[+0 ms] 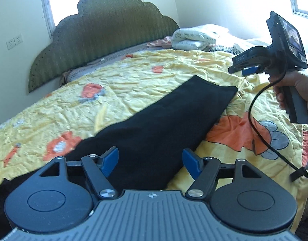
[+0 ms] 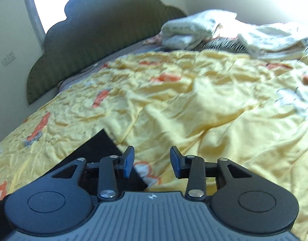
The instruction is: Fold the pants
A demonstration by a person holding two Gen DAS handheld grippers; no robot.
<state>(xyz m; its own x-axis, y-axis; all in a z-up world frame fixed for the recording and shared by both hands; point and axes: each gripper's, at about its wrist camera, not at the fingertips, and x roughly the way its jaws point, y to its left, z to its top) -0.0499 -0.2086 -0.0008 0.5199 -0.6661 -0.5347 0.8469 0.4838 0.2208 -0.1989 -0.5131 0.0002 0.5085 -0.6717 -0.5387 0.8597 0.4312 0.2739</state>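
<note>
left fingers (image 1: 150,161): wide apart, empty, hovering over the near end of the black pants (image 1: 154,128).
right fingers (image 2: 152,164): spread, empty, above the pants' far corner; seen from the left wrist, my right hand (image 1: 294,94) holds the tool clear of the cloth.
pants: flat on the bed, one long narrow strip running away from me, so legs look already laid together.
left to do: my guess, fold hem end to waist end, maybe once more.
yellow quilt (image 1: 133,92): wrinkled, may drag the cloth.
cable (image 1: 260,132): drapes beside the pants, snag risk.
far: folded white bedding (image 1: 192,38), green headboard (image 1: 101,34), out of the way.
</note>
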